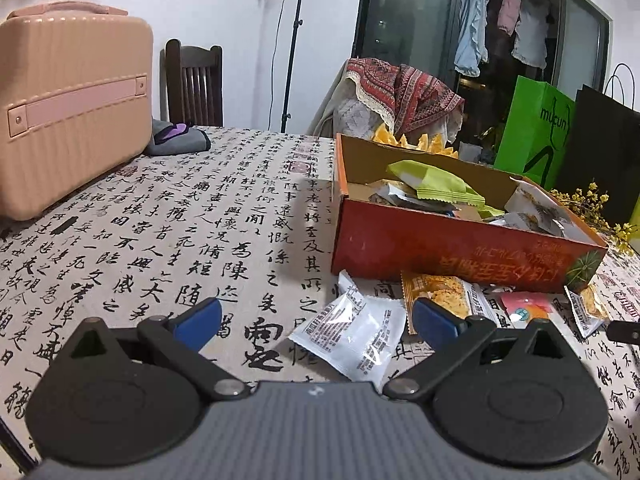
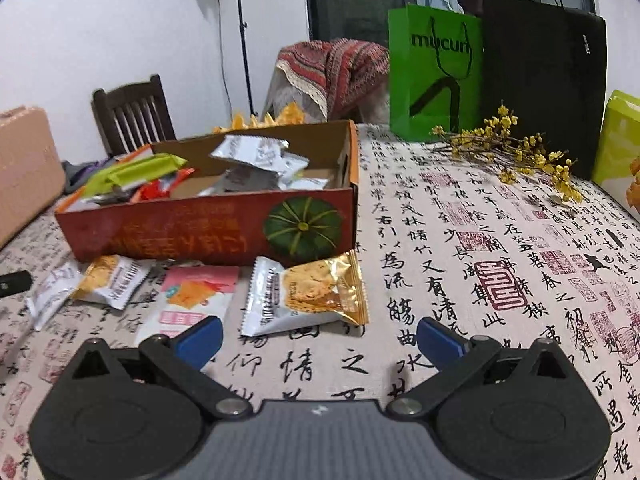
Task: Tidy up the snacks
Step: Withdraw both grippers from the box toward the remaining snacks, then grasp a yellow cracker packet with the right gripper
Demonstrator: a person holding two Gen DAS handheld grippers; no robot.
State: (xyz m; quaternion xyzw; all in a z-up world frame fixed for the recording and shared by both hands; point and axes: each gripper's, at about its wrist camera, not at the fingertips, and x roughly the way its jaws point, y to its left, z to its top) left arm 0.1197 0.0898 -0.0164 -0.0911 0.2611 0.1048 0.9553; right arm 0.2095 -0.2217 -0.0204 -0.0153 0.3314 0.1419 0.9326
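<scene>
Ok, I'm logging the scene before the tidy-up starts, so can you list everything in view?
Cardboard box: one, orange-red with a green pumpkin print, open, on the table, holding several packets.
Loose snack packets: four on the cloth in front of the box; white one, gold-and-white one, pink one, smaller gold-and-white one.
Tablecloth: one, beige with black calligraphy.
Suitcase: one, pink, far left on the table.
Paper bags: green, black, behind the table.
Yellow flower sprig: one, right of the box.
Wooden chair: one, dark.
Left gripper: open, blue pads.
Right gripper: open, blue pads.
</scene>
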